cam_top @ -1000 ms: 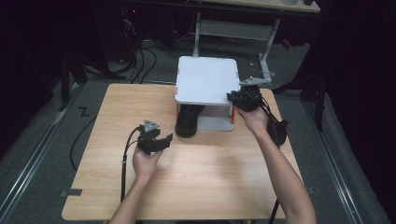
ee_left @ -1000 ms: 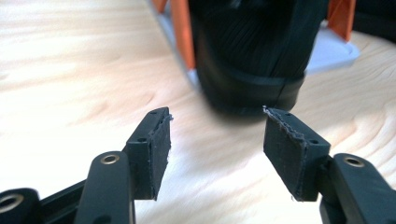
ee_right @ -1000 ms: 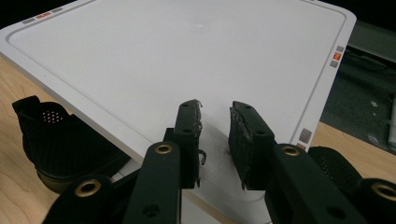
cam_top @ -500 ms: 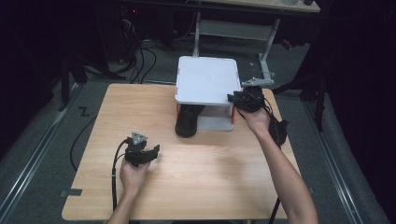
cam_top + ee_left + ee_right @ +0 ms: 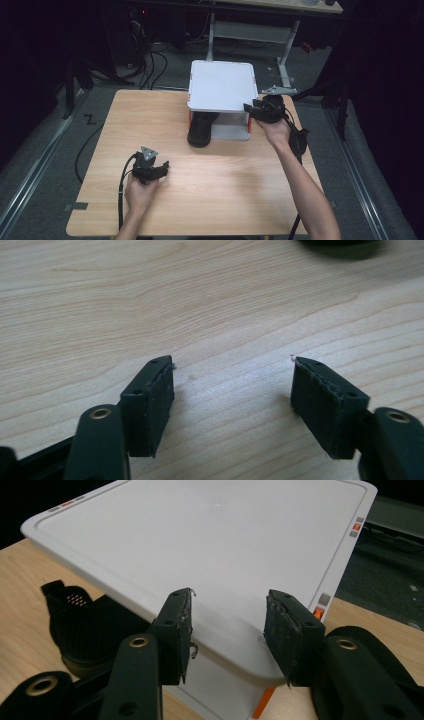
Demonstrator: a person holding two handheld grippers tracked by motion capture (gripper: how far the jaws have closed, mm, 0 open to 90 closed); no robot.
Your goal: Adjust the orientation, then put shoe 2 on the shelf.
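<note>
Black claws (image 5: 232,385) — ribbed pads, brass-ringed screw holes — trailing black cables, bare forearms.

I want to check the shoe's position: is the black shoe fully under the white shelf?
No, partly out. The black shoe has its front end past the white shelf edge on the table; the rest lies underneath.

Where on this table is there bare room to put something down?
The wide wood between the left gripper and the right forearm is free, as is the table's far left corner. It is crowded at the far edge, where the white box, black shoe and right gripper meet.
</note>
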